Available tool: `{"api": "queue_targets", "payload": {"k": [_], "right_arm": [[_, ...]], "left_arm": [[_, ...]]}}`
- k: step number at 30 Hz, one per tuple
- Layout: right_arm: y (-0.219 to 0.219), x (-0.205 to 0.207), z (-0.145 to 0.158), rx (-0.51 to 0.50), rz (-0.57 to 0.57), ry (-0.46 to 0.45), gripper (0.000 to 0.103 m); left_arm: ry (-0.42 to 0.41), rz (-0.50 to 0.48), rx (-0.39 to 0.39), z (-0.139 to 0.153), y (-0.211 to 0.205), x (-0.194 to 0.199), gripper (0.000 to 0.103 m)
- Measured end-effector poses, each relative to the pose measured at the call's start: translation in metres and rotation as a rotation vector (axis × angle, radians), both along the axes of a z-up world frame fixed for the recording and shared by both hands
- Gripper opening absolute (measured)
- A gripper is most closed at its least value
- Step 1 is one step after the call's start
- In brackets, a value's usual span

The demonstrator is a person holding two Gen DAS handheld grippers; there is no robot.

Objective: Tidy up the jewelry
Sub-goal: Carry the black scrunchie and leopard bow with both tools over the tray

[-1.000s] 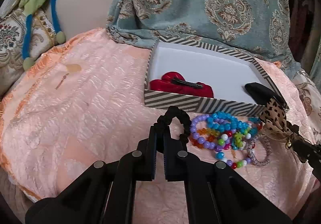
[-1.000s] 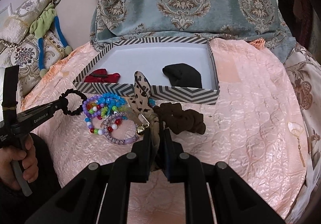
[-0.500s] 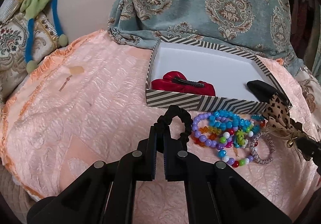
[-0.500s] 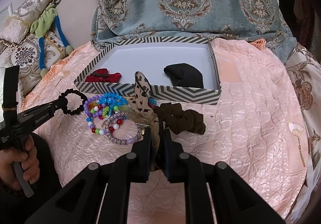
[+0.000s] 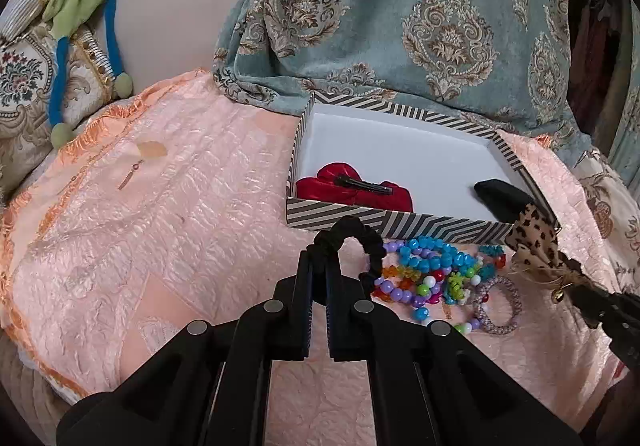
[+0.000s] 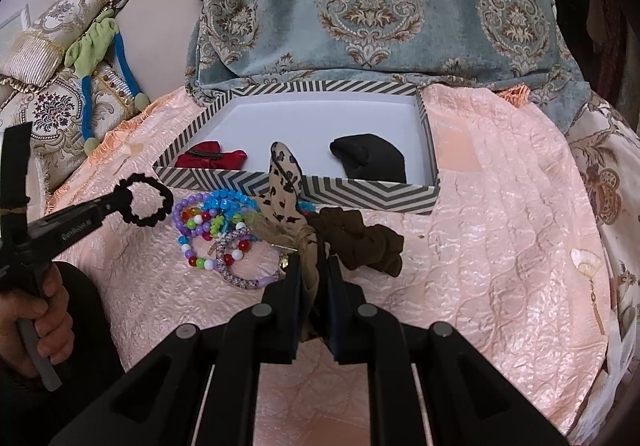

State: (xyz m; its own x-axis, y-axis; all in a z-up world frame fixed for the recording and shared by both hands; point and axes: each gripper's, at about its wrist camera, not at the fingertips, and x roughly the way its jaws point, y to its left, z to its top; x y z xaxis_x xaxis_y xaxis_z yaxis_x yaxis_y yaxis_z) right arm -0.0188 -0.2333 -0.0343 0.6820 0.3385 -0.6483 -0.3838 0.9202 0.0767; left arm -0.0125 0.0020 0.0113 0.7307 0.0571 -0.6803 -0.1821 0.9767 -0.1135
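My left gripper is shut on a thin black scrunchie, held just above the peach bedspread in front of the striped box. My right gripper is shut on a leopard-print bow, whose tip rises in front of the box's front wall. The box holds a red bow with a black clip and a black fabric piece. Beaded bracelets lie between the two grippers. A brown scrunchie lies beside my right fingers.
A teal patterned blanket hangs behind the box. Ornate cushions and a green-and-blue fabric toy sit at the far left. A person's hand grips the left tool's handle. The peach bedspread stretches left of the box.
The left wrist view has shifted slightly, so the box sits a little lower in it. Both grippers stay shut on the same things, and the right has not moved.
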Motion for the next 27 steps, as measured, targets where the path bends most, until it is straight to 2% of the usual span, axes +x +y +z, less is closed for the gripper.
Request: {"api": "queue_targets", "payload": {"k": [6,10,16,23,27], "right_arm": [[0.001,0.002,-0.007,0.002,-0.001,0.046,0.011],[0.005,-0.002,-0.002,-0.023,0.016,0.014,0.011],[0.005,0.0,0.002,-0.01,0.015,0.015,0.011],[0.007,0.007,0.028,0.023,0.021,-0.03,0.011],[0.012,0.027,0.045,0.022,0.031,-0.048,0.011]], "left_arm": [[-0.009,-0.007,-0.003,0.005,-0.002,-0.002,0.0],[-0.019,-0.009,0.004,0.007,-0.002,-0.003,0.0],[-0.011,-0.015,-0.033,0.013,0.002,0.0,0.0],[-0.037,-0.031,-0.024,0.027,0.002,0.012,0.0],[-0.056,-0.03,-0.023,0.037,0.006,0.036,0.0]]}}
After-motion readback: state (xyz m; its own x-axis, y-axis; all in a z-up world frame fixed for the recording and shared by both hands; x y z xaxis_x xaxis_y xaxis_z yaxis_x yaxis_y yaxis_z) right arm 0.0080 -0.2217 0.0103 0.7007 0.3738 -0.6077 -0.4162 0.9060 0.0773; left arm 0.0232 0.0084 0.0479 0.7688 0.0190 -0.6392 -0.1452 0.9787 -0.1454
